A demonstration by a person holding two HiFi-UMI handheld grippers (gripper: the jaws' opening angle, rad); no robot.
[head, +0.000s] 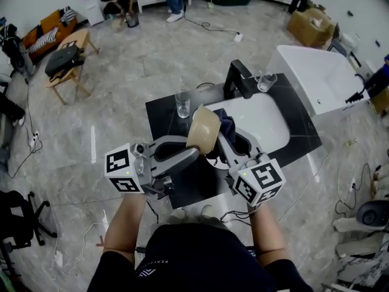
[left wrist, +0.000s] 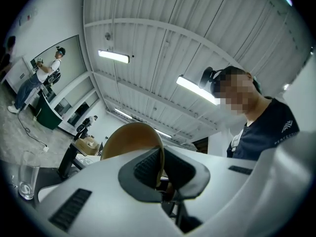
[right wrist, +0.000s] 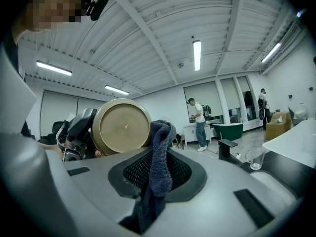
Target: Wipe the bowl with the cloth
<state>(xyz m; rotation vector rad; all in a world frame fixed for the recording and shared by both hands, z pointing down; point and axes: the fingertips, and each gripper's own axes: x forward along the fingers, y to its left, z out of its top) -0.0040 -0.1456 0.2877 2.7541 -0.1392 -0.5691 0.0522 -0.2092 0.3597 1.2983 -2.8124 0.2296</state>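
A tan bowl [head: 203,130] is held on edge above the counter, its rim pinched in my left gripper [head: 196,151], which is shut on it. The same bowl [left wrist: 129,141] rises from between the jaws in the left gripper view. In the right gripper view the bowl [right wrist: 121,126] shows its round underside at the left. A dark blue cloth [head: 227,124] sits just right of the bowl, and my right gripper [head: 226,140] is shut on it. That cloth [right wrist: 161,157] hangs in a fold between the right jaws.
A white sink basin [head: 261,119] is set in a black counter [head: 160,115] with a black faucet [head: 239,78]. One glass [head: 182,104] stands left of the basin, another glass [head: 265,81] by the faucet. A white tub [head: 316,78] stands to the right. People stand far off.
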